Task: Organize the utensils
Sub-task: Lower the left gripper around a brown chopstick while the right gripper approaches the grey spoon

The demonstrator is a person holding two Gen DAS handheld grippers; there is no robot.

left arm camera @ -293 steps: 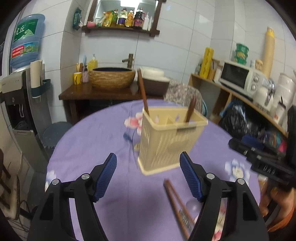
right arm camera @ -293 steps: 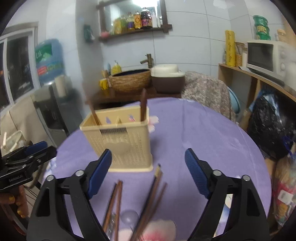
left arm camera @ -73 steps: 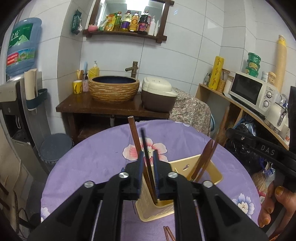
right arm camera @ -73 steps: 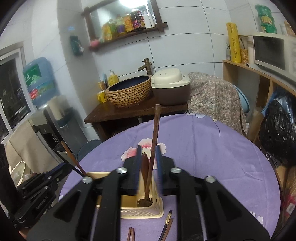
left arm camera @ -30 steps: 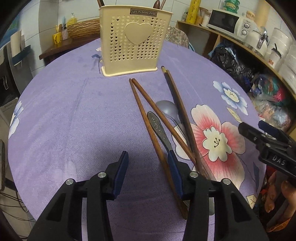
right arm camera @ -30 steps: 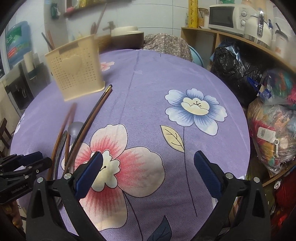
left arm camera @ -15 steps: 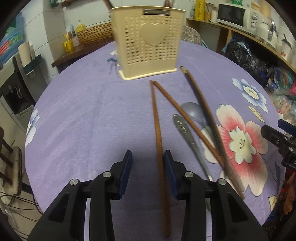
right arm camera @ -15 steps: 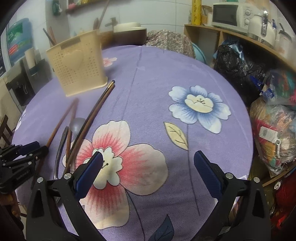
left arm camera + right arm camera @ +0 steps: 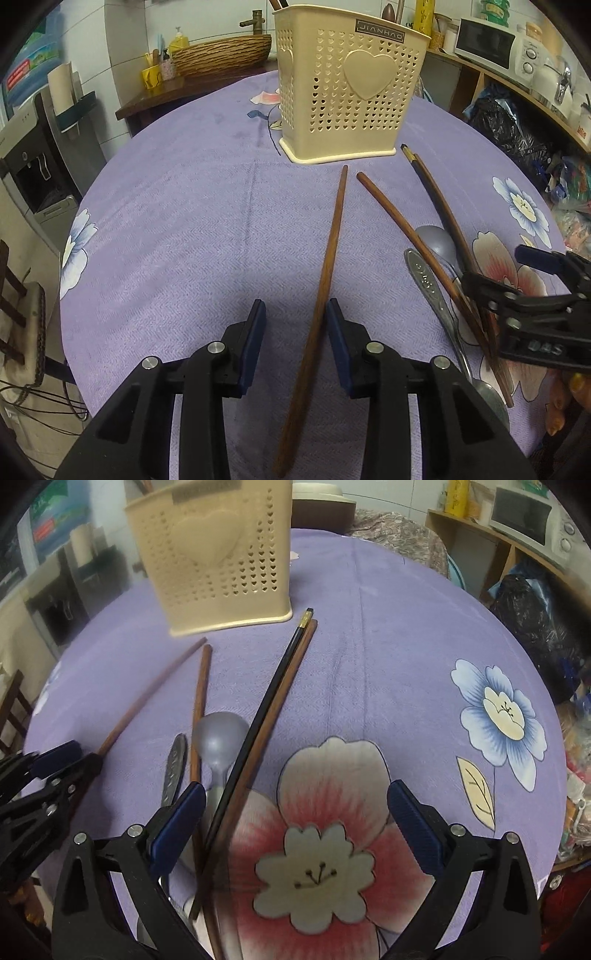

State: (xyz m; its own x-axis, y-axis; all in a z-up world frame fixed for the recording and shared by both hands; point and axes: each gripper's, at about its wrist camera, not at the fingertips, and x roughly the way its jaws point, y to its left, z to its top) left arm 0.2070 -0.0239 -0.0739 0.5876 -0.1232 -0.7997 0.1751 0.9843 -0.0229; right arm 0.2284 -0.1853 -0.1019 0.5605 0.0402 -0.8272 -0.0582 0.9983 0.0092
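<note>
A cream perforated utensil holder (image 9: 351, 92) (image 9: 214, 554) stands at the far side of the table with utensils in it. My left gripper (image 9: 295, 332) (image 9: 55, 768) hangs low over the cloth, its jaws narrowed around a brown chopstick (image 9: 332, 240) (image 9: 147, 698) without pressing on it. A second brown chopstick (image 9: 399, 218) (image 9: 199, 690), a black chopstick (image 9: 436, 195) (image 9: 273, 686), a grey spoon (image 9: 434, 240) (image 9: 221, 734) and a metal handle (image 9: 424, 277) (image 9: 175, 764) lie to the right. My right gripper (image 9: 295, 823) (image 9: 517, 295) is wide open, with the black chopstick just inside its left finger.
A purple flowered cloth (image 9: 184, 221) (image 9: 406, 646) covers the round table. Shelves with a microwave (image 9: 484, 37) and dark bags line the right side. A water dispenser (image 9: 33, 147) and a chair (image 9: 22, 314) stand off the left edge. A hand (image 9: 561, 406) holds the right gripper.
My left gripper has narrowed its jaws and shifted so the brown chopstick lies between them. My right gripper has swung left and lower, over the black chopstick and spoon.
</note>
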